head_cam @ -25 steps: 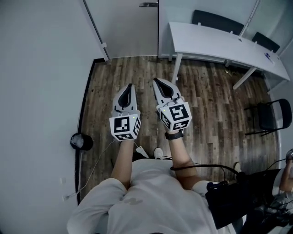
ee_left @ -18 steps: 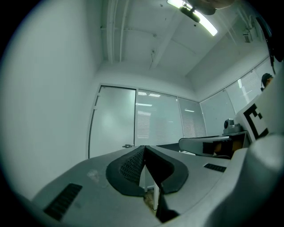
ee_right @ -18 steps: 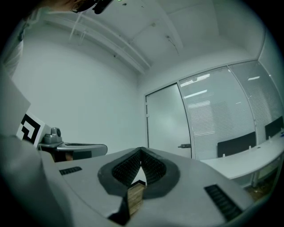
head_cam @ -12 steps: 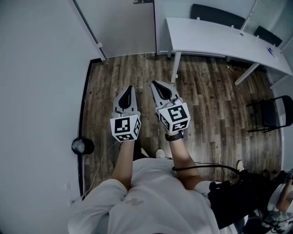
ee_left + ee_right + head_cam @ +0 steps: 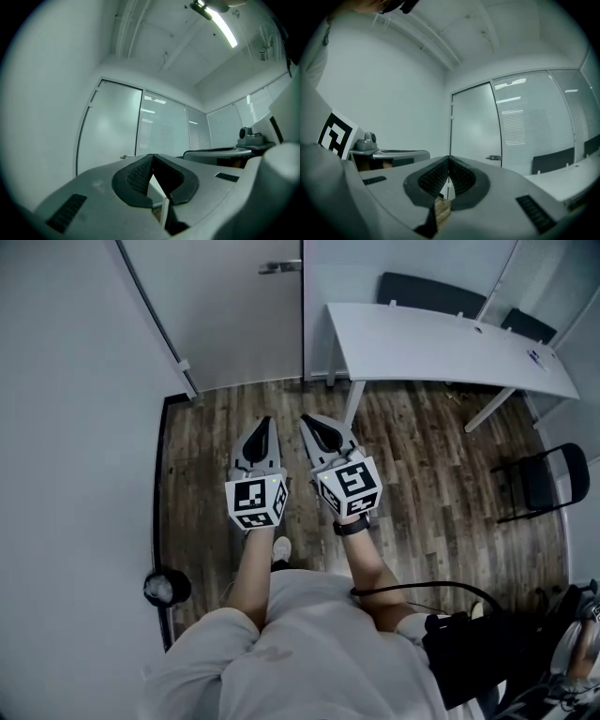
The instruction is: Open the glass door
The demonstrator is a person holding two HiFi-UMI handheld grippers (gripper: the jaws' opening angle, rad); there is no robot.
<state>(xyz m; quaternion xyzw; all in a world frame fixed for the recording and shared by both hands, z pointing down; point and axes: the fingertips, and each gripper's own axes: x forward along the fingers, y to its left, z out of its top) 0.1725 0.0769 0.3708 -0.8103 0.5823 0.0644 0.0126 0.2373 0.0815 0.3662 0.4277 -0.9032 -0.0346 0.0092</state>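
Evidently the person has walked closer to the glass door (image 5: 234, 315) in the last second. Its handle (image 5: 279, 267), previously clipped at the top edge of the head view, now shows whole, and less wooden floor (image 5: 422, 446) lies ahead. The door stands ahead and slightly left, apparently closed and untouched.

The left claw (image 5: 264, 423) and right claw (image 5: 307, 420) are both pinched together on nothing. They are held side by side, well apart from the handle. In my judgement this is the approach, with the reach not yet begun.

A dark round object (image 5: 167, 587) by the left wall may be a bin, but any contents cannot be made out. The counter (image 5: 441, 338) carries no container.
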